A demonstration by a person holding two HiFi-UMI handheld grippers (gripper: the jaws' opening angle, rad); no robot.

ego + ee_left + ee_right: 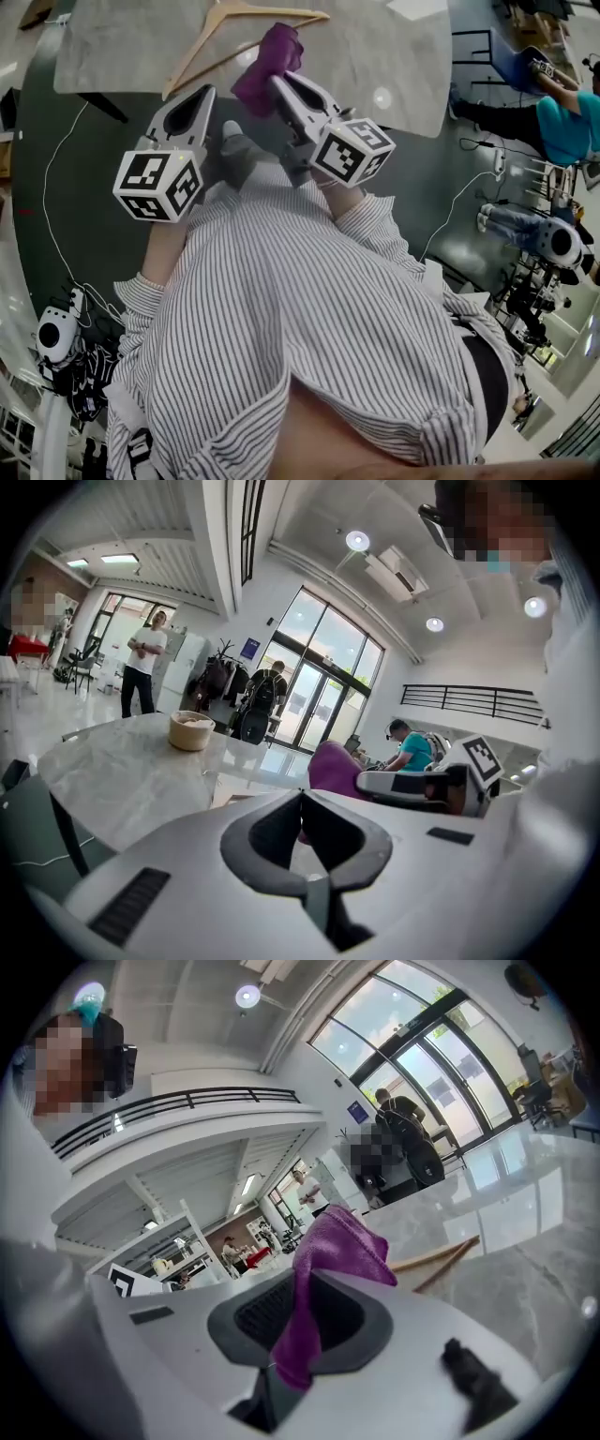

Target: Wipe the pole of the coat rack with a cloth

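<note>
A pale grey, marbled tabletop (122,47) stands on a dark floor (66,216). A wooden hanger (202,42) lies flat on it, its arms spreading toward the near edge. A round tan bowl (191,730) sits farther off to the left, well apart from the hanger. A thin white cable (54,178) trails over the floor on the left

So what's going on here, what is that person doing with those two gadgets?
A person in a striped shirt holds a gripper in each hand at a grey table. The right gripper is shut on a purple cloth, which hangs out of its jaws. The left gripper is shut and empty. A wooden hanger lies on the table ahead. Nothing is being wiped at this moment.
</note>
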